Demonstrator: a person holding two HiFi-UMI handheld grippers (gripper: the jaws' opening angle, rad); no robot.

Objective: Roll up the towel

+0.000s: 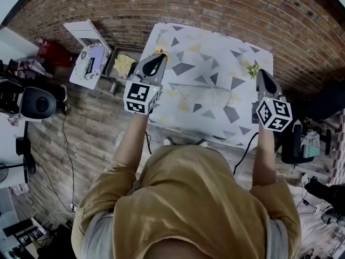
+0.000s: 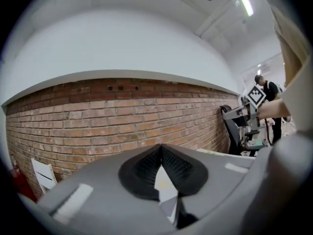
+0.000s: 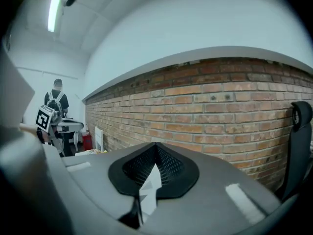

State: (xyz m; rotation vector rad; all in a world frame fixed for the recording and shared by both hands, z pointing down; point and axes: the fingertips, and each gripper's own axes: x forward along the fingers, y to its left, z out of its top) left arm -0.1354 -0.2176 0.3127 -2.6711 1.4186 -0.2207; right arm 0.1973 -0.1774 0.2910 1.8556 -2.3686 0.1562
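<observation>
**Jaws of both grippers closed on towel corners, held up in front of a brick wall**

Jaws are pressed together on cloth on both sides.

At far left in the head view, a white panel (image 1: 85, 32) leans near the brick wall (image 1: 178, 4). Beside it, a shallow tray (image 1: 114, 69) holds something pale yellow.

Next comes the left gripper (image 1: 157, 58), held out level at the end of a mustard-yellow sleeve. In the left gripper view, the left gripper (image 2: 161, 151) has its ribbed black pads meeting at the tips. A fold of white cloth with grey triangles is squeezed between them.

The towel (image 1: 210, 85) fills the middle. It is white with grey and yellow triangles and spreads wide beneath and beyond the two gripper tips. Each tip meets it at a bunched, yellowish corner. How much of it is lifted and how much lies flat cannot be told.

On the right, the right gripper (image 1: 260, 73) also points level towards the wall. In the right gripper view, the right gripper (image 3: 155, 148) is closed the same way on a strip of the towel (image 3: 148, 190). Further right stands a black office chair (image 1: 302, 139).
</observation>
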